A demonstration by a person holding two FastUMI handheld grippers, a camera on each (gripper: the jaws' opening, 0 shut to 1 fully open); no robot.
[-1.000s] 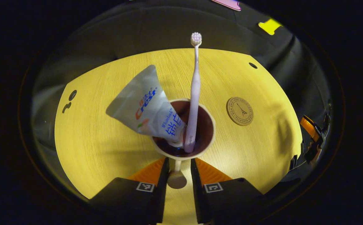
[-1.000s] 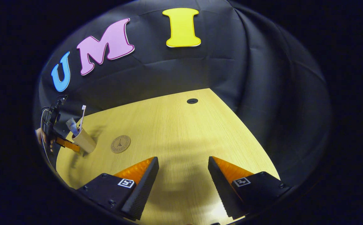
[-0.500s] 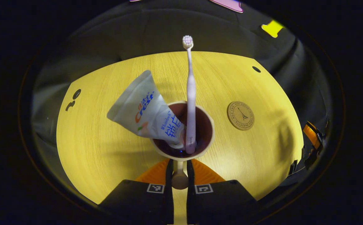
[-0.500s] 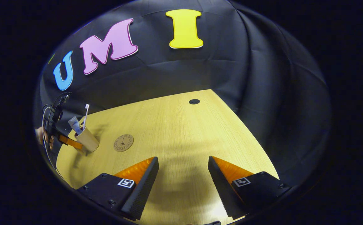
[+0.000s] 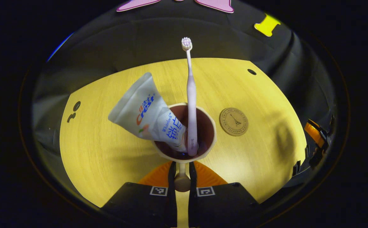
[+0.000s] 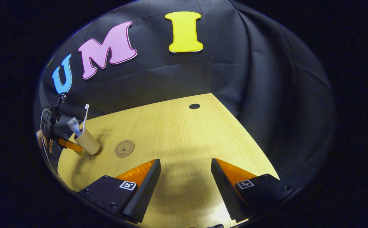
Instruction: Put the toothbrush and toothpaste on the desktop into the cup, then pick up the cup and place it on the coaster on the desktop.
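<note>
The cup (image 5: 184, 133) sits straight ahead of my left tongs (image 5: 181, 177), its rim just past my fingertips and its brown inside facing me. The toothbrush (image 5: 190, 101) stands in it almost upright with the bristle head at the top, and the toothpaste (image 5: 149, 115) leans out of it to the left of those tongs, its flat crimped end uppermost. My left tongs are drawn nearly together on the cup's narrow handle (image 5: 182, 181), a finger pressing on each side of it. The coaster (image 5: 233, 117), round and stamped with a small tower, lies flat on the tabletop (image 5: 108, 152) just beside the cup to the right of those tongs, apart from it. In the right gripper view the cup (image 6: 87, 142) shows far off to the left of my right tongs (image 6: 185, 171), with the toothbrush (image 6: 85, 117) and toothpaste (image 6: 73, 126) sticking up from it, the coaster (image 6: 124, 148) between it and my right tongs, and a hand (image 6: 44, 142) behind the left tongs. My right tongs are spread wide over bare tabletop (image 6: 184, 133) with nothing between the fingers. A dark round hole (image 6: 194, 106) marks the tabletop's far edge ahead of them.
</note>
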